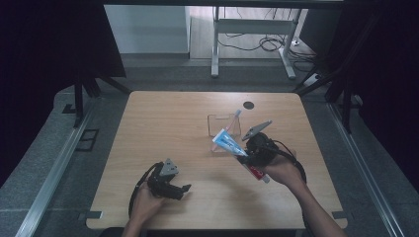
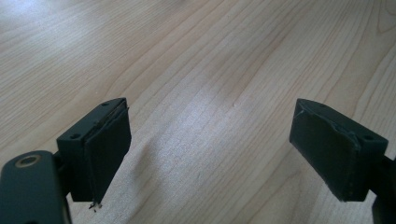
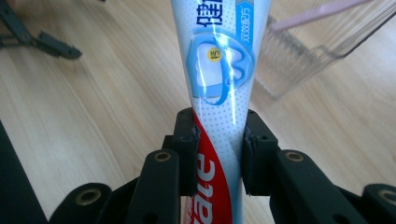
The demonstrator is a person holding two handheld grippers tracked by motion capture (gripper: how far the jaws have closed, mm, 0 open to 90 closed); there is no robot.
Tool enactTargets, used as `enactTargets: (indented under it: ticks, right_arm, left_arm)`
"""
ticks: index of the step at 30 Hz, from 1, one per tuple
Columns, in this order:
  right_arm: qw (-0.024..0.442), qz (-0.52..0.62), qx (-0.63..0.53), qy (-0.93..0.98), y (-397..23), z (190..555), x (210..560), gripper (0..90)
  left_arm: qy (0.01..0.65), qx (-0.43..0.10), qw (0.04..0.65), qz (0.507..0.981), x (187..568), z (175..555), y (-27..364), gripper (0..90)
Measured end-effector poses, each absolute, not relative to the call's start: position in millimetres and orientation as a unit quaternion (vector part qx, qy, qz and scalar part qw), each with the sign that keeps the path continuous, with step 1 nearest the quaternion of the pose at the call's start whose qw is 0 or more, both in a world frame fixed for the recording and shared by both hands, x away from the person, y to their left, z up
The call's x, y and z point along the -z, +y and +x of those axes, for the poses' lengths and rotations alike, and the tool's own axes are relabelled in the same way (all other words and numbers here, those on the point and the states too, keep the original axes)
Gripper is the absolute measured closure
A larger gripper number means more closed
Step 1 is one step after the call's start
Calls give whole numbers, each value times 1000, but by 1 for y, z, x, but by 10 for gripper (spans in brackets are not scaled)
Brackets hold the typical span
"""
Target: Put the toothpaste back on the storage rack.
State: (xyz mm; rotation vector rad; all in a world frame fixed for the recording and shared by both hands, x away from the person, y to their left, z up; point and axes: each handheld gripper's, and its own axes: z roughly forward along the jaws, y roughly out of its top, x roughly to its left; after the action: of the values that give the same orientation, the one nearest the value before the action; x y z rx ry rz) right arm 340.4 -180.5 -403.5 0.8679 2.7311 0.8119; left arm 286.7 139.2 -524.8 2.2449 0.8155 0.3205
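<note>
The right tool point(image 3: 218, 154) clamps the blue-and-white toothpaste tube point(image 3: 219, 70); it should lower squarely into the clear plastic holder point(image 1: 223, 126) toward the tabletop's far edge; the left tool point(image 2: 210, 154) gapes empty.

The left gripper point(image 1: 184, 188) rests low with jaws wide apart (nothing between them), the right gripper point(image 3: 218, 149) raised, jaws clamped.

Blue-white toothpaste tube point(image 3: 219, 70), lifted, tilted, clamped mid-body

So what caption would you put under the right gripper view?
Right gripper clamps a toothpaste tube above the wooden table, a clear cup just beyond.
</note>
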Motion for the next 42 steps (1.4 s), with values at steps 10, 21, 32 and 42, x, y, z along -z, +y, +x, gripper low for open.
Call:
enactTargets:
  ticks: [10, 21, 32, 42]
  right_arm:
    - [104, 300, -301, 899, -180, 350, 387, 715]
    - [125, 312, -331, 881, -177, 367, 376, 717]
    - [141, 319, -354, 868, -168, 385, 374, 717]
    - [142, 325, -382, 853, -163, 400, 373, 718]
  left_arm:
    - [314, -125, 358, 871, 524, 287, 139, 129]
    - [315, -123, 360, 870, 525, 286, 138, 129]
    - [311, -123, 362, 870, 525, 286, 137, 128]
    - [308, -126, 364, 870, 524, 285, 135, 128]
